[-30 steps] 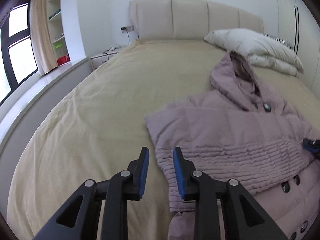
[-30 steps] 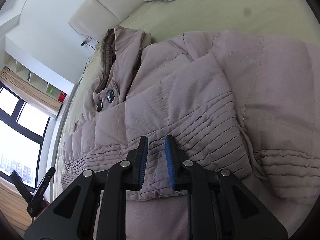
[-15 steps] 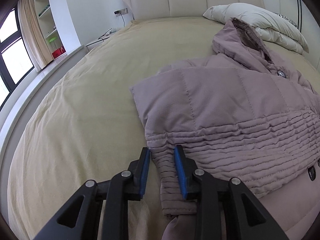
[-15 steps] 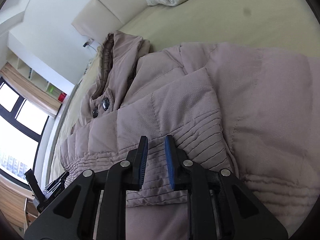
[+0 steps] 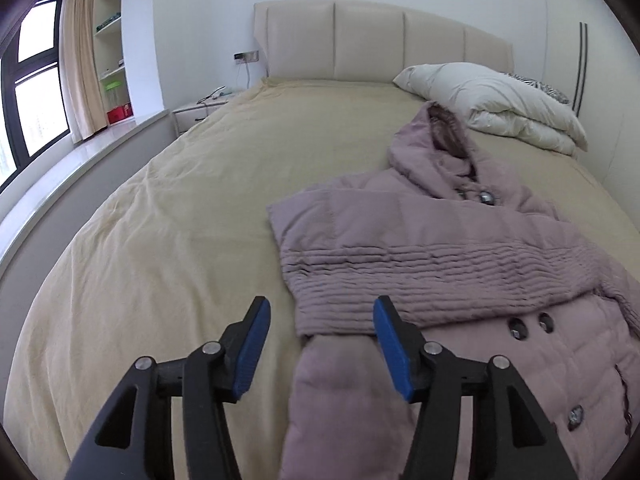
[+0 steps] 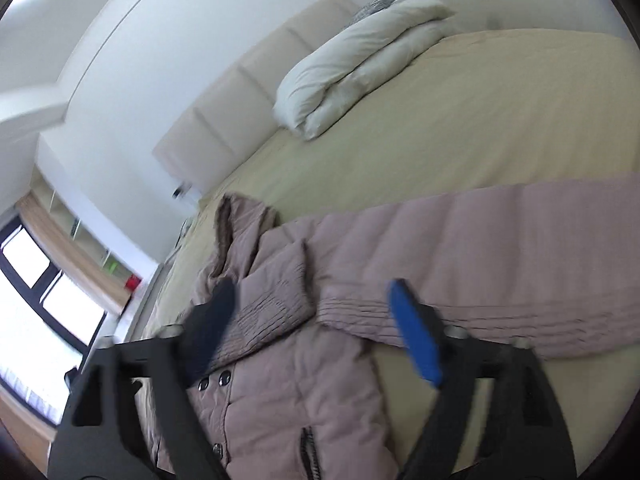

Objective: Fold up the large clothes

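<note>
A mauve hooded puffer coat (image 5: 440, 240) lies face up on the beige bed cover (image 5: 180, 240), its hood toward the pillows. One sleeve (image 5: 400, 276) is folded across the chest, cuff toward the coat's left edge. My left gripper (image 5: 322, 340) hovers over that edge just below the cuff; its jaws are opening and the blue pads touch no cloth. In the blurred right wrist view the coat (image 6: 288, 400) lies below my right gripper (image 6: 316, 320), whose jaws are opening wide with nothing held. The other sleeve (image 6: 500, 248) stretches out to the right.
A folded white duvet (image 5: 492, 100) lies at the padded headboard (image 5: 372, 40). Left of the bed are a nightstand (image 5: 200, 112), a pale window ledge (image 5: 80, 160), a curtain and shelves. Bare bed cover spreads left of the coat.
Both grippers went from nearly shut to open. The right one pulled back and rose away from the folded sleeve's cuff; the left one drew back a little toward the coat's lower edge.
</note>
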`<state>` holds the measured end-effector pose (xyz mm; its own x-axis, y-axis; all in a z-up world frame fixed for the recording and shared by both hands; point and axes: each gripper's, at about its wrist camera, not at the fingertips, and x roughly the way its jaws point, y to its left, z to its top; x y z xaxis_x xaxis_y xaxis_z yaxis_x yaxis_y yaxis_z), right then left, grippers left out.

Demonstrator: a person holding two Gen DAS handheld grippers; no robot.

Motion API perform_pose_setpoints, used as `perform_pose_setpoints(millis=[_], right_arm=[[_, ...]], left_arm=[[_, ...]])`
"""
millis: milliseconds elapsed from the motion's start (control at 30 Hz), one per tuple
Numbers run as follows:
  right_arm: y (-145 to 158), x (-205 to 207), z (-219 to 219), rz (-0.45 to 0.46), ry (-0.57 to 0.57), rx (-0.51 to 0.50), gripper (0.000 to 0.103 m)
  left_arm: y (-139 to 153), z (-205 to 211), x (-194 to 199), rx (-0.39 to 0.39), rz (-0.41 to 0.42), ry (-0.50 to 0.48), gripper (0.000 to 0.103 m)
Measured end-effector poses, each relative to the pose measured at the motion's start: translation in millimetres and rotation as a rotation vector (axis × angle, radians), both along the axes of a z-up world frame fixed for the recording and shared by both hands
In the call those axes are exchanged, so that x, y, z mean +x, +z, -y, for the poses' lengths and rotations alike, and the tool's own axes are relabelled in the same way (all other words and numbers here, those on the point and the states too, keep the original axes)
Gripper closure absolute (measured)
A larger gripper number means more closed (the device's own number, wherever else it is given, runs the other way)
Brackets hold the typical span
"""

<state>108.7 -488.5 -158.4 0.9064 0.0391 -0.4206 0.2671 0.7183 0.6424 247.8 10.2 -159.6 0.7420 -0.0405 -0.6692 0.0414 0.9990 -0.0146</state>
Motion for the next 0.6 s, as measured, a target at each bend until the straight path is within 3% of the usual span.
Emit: perform_pose_setpoints(millis=[67,167,233,333,433,600], right_arm=[[-5,-47,23,0.067,-0.115,0.053,0.001],[-26,-84,54,-0.034,-0.196,0.141,0.002],[-51,-110,80,-0.129,-0.293,0.269,0.002],[-84,-161,109,-0.084,-0.432,0.48,0.002],[-100,-184,126,-0.053,-0.52,0.543,0.003],[-112,-184,156,-0.019,-0.594,0.593,0.003]], left_arm=[[4,16,-21,-0.016,-0.001,-0.054,0.043],[2,37,-47,-0.063,-0.033,-0.108,0.042],[-2,48,-60,-0.099,-0.066,-0.132,0.041],[-10,62,-75,-0.13,-0.111,-0.163,0.04],[-18,67,-85,-0.154,-0.145,-0.174,0.04],[-21,69,-91,-0.175,-0.171,-0.186,0.04]])
